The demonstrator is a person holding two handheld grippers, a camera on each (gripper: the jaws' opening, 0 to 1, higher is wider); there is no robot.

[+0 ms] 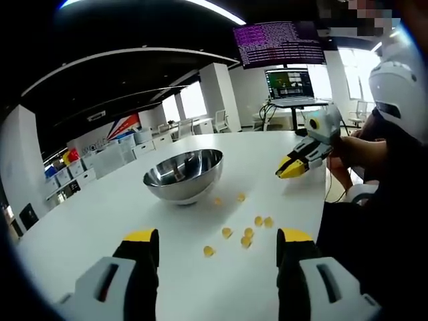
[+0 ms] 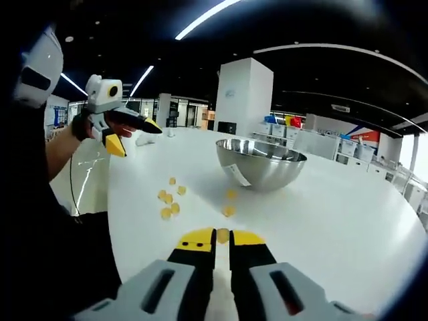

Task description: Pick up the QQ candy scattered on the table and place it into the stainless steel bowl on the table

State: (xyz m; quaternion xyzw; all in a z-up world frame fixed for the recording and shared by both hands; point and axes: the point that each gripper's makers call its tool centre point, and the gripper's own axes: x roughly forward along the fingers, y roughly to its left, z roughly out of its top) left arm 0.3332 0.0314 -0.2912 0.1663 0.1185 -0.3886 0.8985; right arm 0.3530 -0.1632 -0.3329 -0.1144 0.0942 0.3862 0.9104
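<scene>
Right gripper (image 2: 223, 237) pinches one QQ candy (image 2: 223, 235); left gripper (image 1: 217, 242) fingers stand wide apart.
More candies (image 1: 246, 235) lie scattered on the white table (image 1: 100, 221) at frame centre, near the stainless steel bowl (image 1: 184, 174).

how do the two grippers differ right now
The left gripper stands with its jaws wide apart and nothing between them, while the right gripper has its jaws nearly together on a yellow candy. The left gripper hangs over the scattered candies; the right gripper sits nearer the steel bowl. Both have black jaws with yellow tips and grey bodies.
</scene>
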